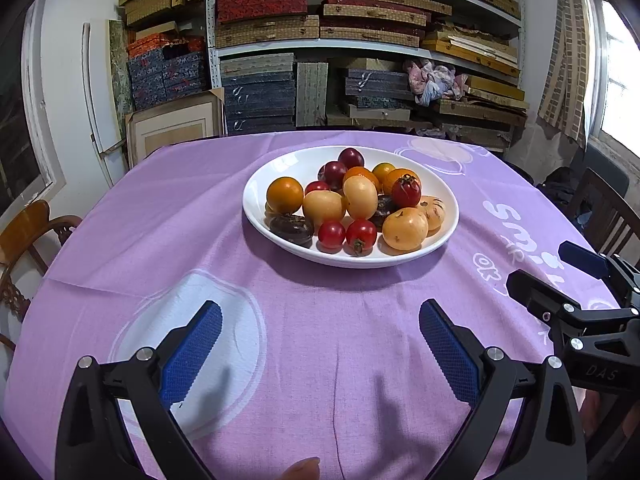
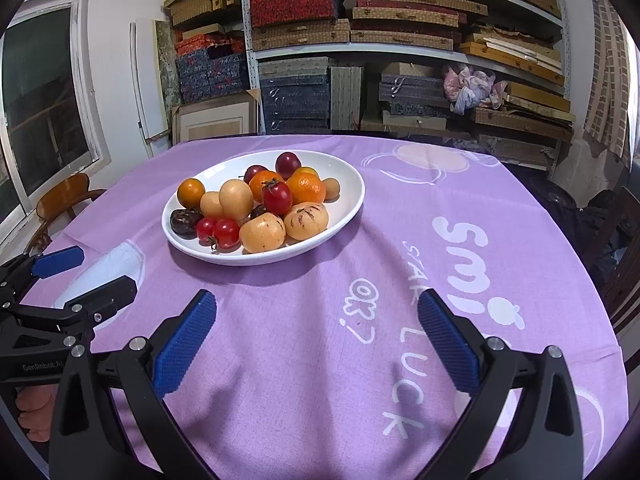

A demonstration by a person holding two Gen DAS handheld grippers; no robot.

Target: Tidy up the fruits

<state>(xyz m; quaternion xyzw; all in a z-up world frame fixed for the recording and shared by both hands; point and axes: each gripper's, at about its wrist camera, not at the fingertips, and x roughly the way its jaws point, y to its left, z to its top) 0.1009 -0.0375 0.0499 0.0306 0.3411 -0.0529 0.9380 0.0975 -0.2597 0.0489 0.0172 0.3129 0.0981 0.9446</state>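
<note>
Printed white on purple tablecloth (image 2: 280, 340): "smi", "STAR", "LUCK", "ok?". On left gripper (image 2: 86, 276) body: "GenRobot.AI". On right gripper (image 1: 560, 272) body: "DAS".

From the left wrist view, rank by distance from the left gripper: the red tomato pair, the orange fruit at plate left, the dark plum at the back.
1. Red tomato pair, plate front.
2. Orange fruit, left side.
3. Dark plum, back rim.
Left gripper is open.

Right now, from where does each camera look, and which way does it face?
Left wrist: on the left tongs, facing the white plate of fruit; own open blue pads and the right tongs show.
Right wrist: on the right tongs, facing the plate; own open pads and left tongs show.
Both share plate, purple tablecloth, shelves.
</note>
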